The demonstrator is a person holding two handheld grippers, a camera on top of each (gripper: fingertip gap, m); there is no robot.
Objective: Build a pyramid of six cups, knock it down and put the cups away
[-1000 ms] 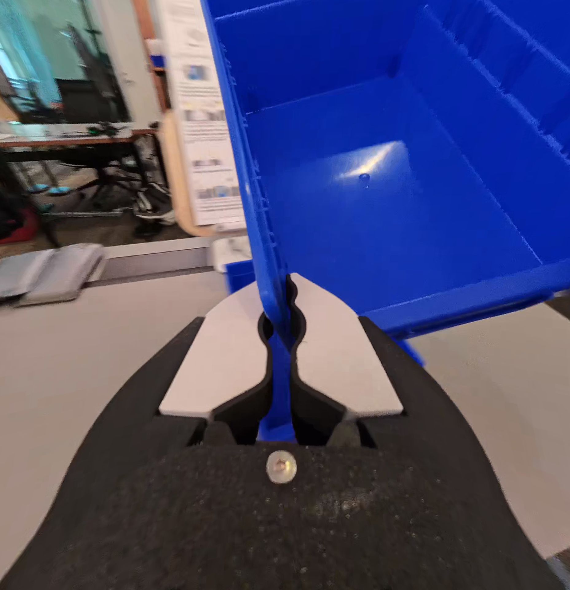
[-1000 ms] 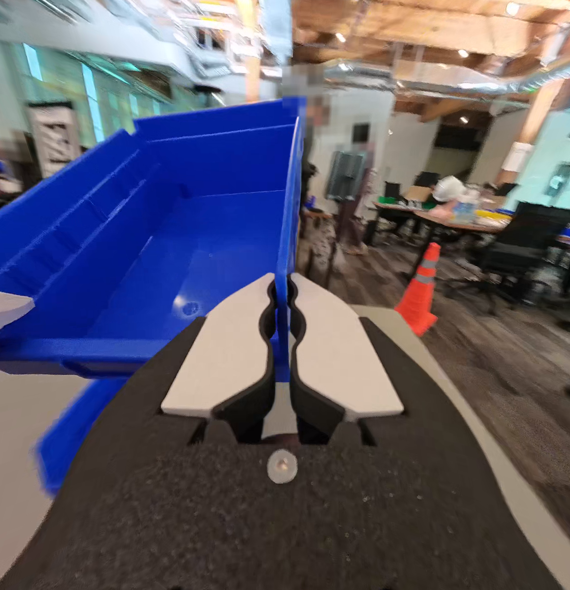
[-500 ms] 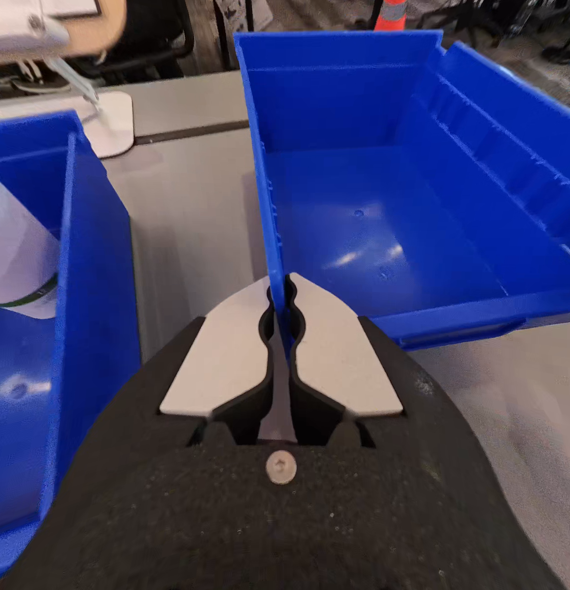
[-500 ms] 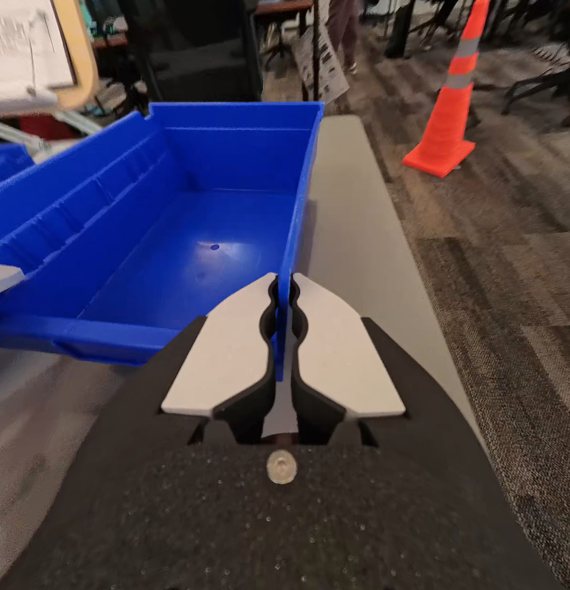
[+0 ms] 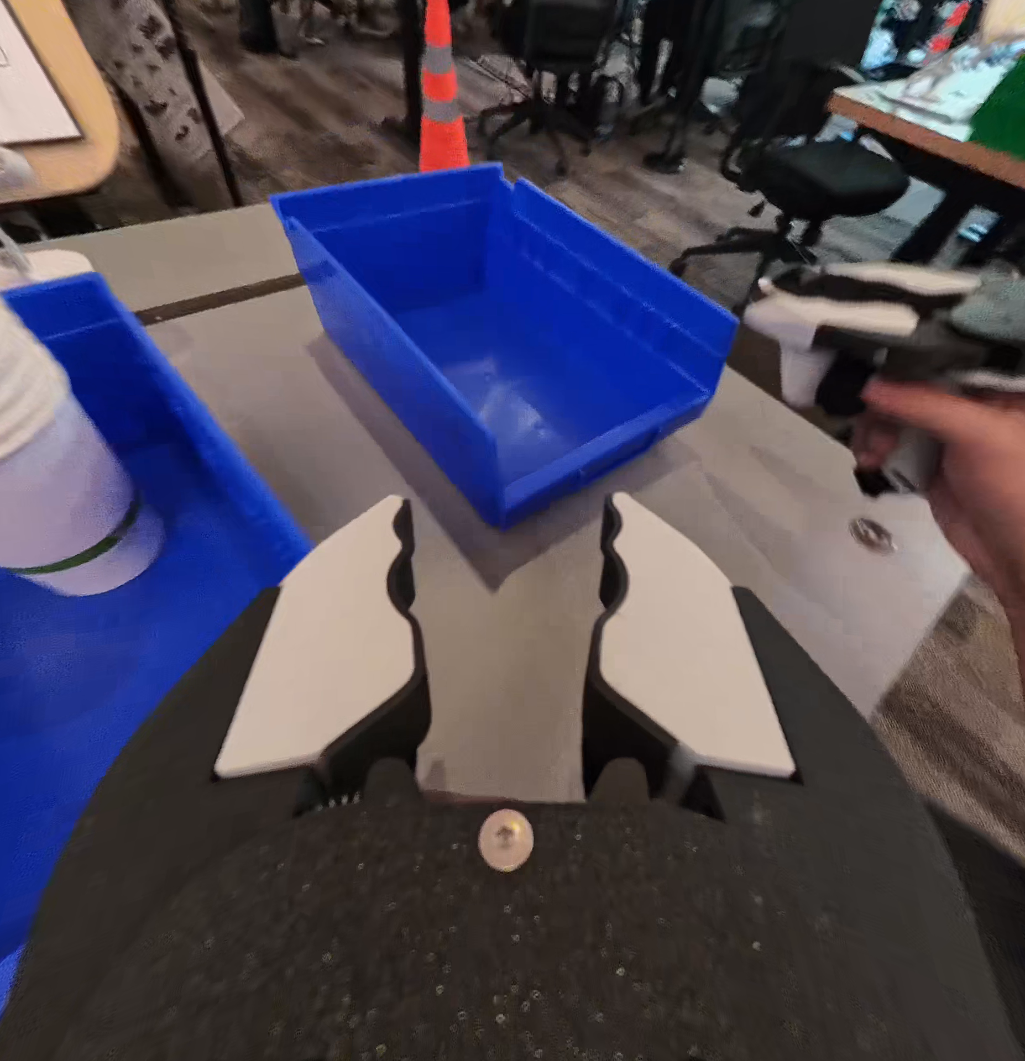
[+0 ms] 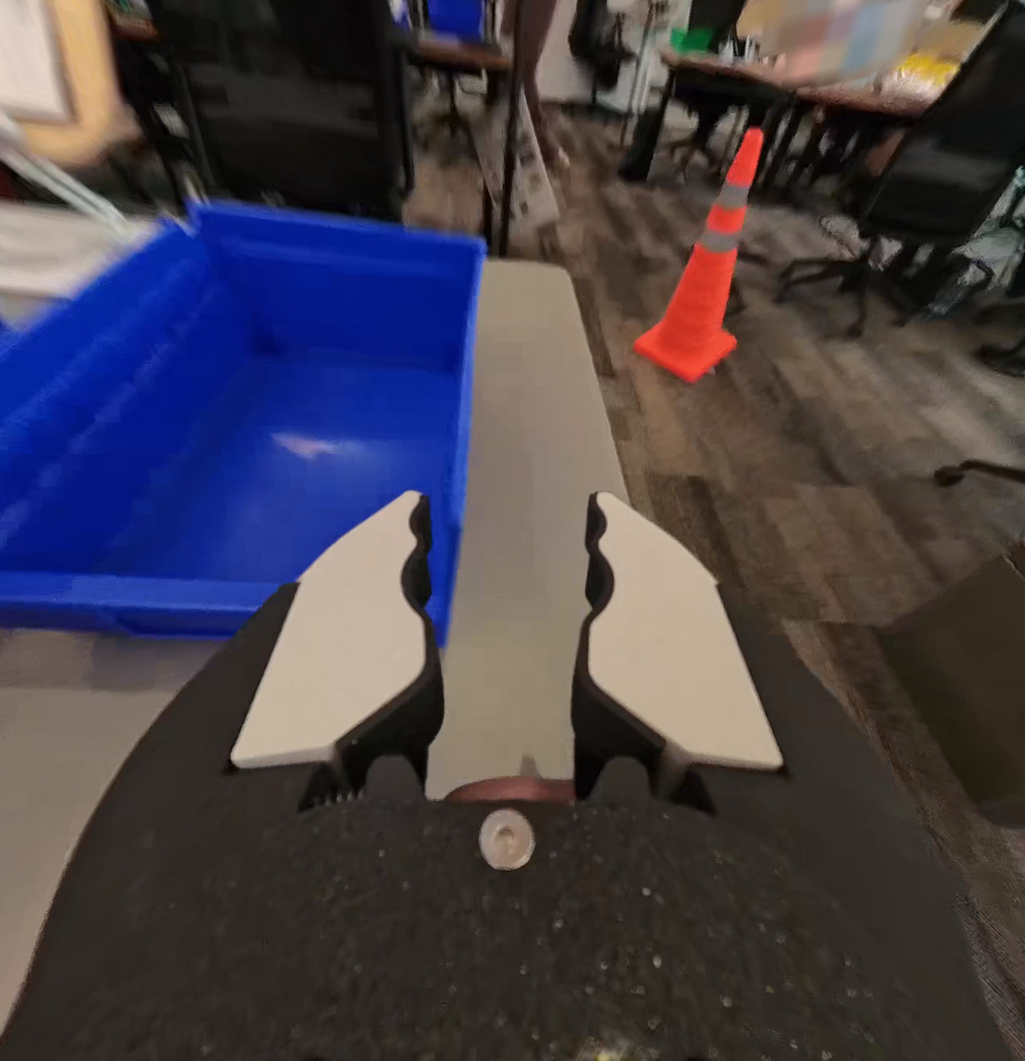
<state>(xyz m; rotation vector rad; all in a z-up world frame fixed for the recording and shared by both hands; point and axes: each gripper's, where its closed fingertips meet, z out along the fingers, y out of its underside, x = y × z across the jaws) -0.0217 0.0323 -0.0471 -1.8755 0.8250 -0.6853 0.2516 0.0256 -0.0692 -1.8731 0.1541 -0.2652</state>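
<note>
Both the left hand-held gripper [image 5: 503, 505] and the right hand-held gripper [image 6: 507, 499] hover with fingers apart above the grey surface [image 5: 349, 436], near an empty blue bin [image 5: 499, 344], while stacked white cups [image 5: 39, 459] sit in a second blue bin [image 5: 154, 402] at left.

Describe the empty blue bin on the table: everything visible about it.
The empty blue bin is a rectangular open-topped container of glossy, plastic-looking material, with tall side walls, a lower front lip and ribbed rims. Nothing lies inside; its floor shows only light reflections. It sits upright and flat on the grey table, near the table's far right end, apart from the second blue bin. Neither hand-held gripper touches it: the left hand-held gripper and the right hand-held gripper are both open.
</note>
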